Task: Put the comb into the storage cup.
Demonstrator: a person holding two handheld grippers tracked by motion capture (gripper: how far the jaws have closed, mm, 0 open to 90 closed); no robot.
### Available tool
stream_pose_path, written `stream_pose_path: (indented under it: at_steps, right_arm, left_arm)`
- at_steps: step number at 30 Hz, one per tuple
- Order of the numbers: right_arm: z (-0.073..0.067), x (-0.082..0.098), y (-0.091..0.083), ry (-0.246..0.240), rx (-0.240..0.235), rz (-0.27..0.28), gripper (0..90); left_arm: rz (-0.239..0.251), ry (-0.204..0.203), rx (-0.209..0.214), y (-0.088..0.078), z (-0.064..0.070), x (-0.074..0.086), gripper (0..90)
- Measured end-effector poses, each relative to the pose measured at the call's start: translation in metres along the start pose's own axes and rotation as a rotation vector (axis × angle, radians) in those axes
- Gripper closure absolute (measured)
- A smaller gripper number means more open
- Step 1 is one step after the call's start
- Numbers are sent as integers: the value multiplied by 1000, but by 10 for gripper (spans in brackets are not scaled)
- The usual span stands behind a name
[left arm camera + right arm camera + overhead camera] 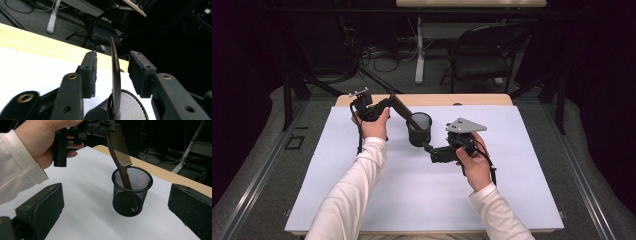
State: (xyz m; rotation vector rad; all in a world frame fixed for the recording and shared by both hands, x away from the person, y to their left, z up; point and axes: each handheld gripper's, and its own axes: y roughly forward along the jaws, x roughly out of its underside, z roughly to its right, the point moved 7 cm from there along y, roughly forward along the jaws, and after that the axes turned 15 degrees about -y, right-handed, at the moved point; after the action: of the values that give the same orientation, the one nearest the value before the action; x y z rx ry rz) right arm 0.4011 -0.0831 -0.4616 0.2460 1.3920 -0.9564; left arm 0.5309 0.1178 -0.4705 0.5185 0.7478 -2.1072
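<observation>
The dark brown plastic comb (pixel 119 150) stands handle-down in the black wire-mesh pencil cup (pixel 131 192), its toothed end leaning out over the rim toward the left tongs (pixel 112 68). Those tongs stand apart on either side of the comb's thin edge, the pads clear of it with a gap on each side, so the comb looks to rest on the cup's rim and floor by its own weight; judging by this, it is being let go there. The cup stands on the white sheet covering the bench (pixel 377 195), just ahead of the right tongs (pixel 117 217). The right tongs are spread wide and hold nothing, their black padded jaws flanking the cup from a short way off, probably waiting in case it tips.
</observation>
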Motion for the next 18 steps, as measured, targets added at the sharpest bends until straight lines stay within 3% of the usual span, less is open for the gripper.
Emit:
stream_pose_path:
  at_steps: [7,18]
  right_arm:
    - [1,0,3,3,-4,2,6]
    - [2,2,2,-3,-2,-6,7]
  left_arm:
    - [-6,12,10,-2,-1,0,466]
    - [27,109,-11,-15,6,-4,365]
